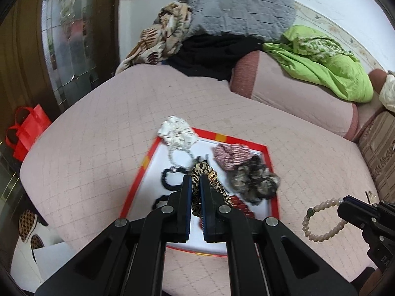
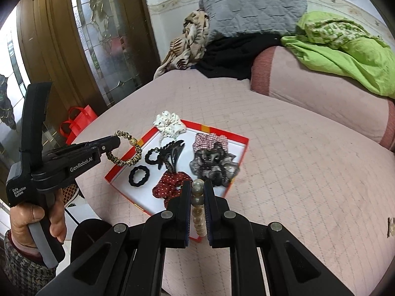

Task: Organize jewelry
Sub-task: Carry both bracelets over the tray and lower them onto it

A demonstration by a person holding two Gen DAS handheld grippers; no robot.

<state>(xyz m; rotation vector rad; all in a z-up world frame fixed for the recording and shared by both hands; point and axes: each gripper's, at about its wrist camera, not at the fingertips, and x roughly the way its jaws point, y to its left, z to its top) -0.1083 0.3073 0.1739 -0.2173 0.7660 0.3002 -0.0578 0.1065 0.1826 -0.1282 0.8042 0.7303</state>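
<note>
A red-rimmed white tray (image 1: 246, 144) (image 2: 243, 148) lies on the pink quilted bed. It holds scrunchies: white (image 1: 178, 130) (image 2: 167, 121), red-white checked (image 1: 232, 156) (image 2: 209, 140), grey-brown (image 1: 254, 180) (image 2: 213, 166), red dotted (image 2: 172, 185), two black hair ties (image 1: 170, 177) (image 2: 139, 175) and a black claw clip (image 2: 170, 154). My left gripper (image 1: 196, 180) (image 2: 116, 140) is shut on a leopard-print hair tie (image 1: 202, 172) (image 2: 128, 150), held above the tray's left side. My right gripper (image 2: 197, 185) (image 1: 342, 203) is shut on a beige bead bracelet (image 2: 198, 212) (image 1: 321, 219), right of the tray.
A grey pillow (image 1: 237, 7), patterned scarf (image 1: 165, 32), black cloth (image 1: 214, 54) and green cloth (image 1: 325, 56) lie at the bed's far end beside a pink bolster (image 1: 291, 91). A red bag (image 1: 27, 128) and slippers (image 1: 28, 224) sit on the floor left.
</note>
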